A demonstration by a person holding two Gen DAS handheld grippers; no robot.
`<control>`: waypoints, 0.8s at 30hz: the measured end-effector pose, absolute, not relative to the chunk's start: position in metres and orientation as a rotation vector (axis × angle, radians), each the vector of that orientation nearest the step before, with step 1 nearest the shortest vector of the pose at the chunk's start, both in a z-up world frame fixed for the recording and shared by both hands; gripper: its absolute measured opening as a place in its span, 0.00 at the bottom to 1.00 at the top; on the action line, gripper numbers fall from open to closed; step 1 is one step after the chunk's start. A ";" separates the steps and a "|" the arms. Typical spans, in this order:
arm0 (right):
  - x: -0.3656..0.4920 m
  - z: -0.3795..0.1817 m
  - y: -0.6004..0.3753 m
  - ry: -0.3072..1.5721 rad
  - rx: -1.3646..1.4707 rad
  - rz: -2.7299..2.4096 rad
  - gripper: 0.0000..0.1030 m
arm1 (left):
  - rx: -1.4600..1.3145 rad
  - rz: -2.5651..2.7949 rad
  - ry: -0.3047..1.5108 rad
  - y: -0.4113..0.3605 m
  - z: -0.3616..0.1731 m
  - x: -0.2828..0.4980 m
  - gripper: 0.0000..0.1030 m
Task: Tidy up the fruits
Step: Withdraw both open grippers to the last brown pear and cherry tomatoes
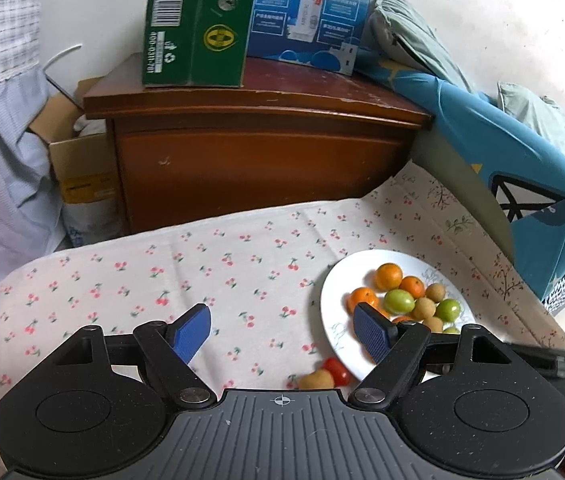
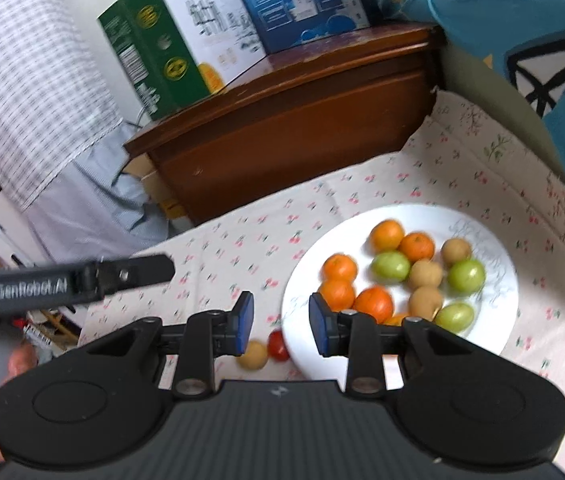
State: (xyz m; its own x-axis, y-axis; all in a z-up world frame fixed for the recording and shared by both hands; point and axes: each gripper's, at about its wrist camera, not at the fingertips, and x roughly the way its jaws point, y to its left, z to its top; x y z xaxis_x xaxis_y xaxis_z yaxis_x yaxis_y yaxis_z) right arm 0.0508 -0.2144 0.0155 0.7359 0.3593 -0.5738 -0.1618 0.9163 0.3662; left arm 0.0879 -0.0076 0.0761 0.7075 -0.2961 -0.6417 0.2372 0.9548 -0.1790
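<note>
A white plate point(image 1: 334, 312) point(image 2: 302, 292) on the cherry-print cloth holds several small oranges point(image 1: 388, 276) point(image 2: 338, 268), green fruits point(image 1: 399, 301) point(image 2: 390, 266) and tan longans point(image 1: 435, 292) point(image 2: 425, 274). Off the plate, by its near left rim, lie a tan longan point(image 1: 315, 380) point(image 2: 253, 355) and a red cherry tomato point(image 1: 336, 370) point(image 2: 278, 346). My left gripper point(image 1: 282, 332) is open wide and empty above the cloth, left of the plate. My right gripper point(image 2: 281, 322) is open and empty, hovering over the plate's left rim above the two loose fruits.
A brown wooden nightstand point(image 1: 258, 152) point(image 2: 294, 128) stands behind the cloth with a green carton point(image 1: 198, 24) point(image 2: 162, 40) and a blue carton point(image 1: 310, 12) on it. A blue pillow point(image 1: 514, 168) lies at the right. The left gripper's body point(image 2: 70, 284) shows at the left.
</note>
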 end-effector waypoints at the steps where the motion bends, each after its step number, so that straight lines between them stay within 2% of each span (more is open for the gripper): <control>1: 0.048 0.013 -0.211 0.694 0.304 0.296 0.31 | -0.081 -0.289 0.727 -0.006 0.077 0.086 0.77; 5: 0.038 0.004 -0.198 0.714 0.299 0.311 0.31 | -0.088 -0.274 0.721 0.004 0.080 0.081 0.78; 7: 0.035 -0.002 -0.190 0.730 0.284 0.325 0.31 | -0.087 -0.267 0.715 0.008 0.082 0.080 0.82; 24: 0.063 -0.040 -0.162 0.805 0.425 0.192 0.31 | -0.009 -0.289 0.737 0.007 0.069 0.106 0.82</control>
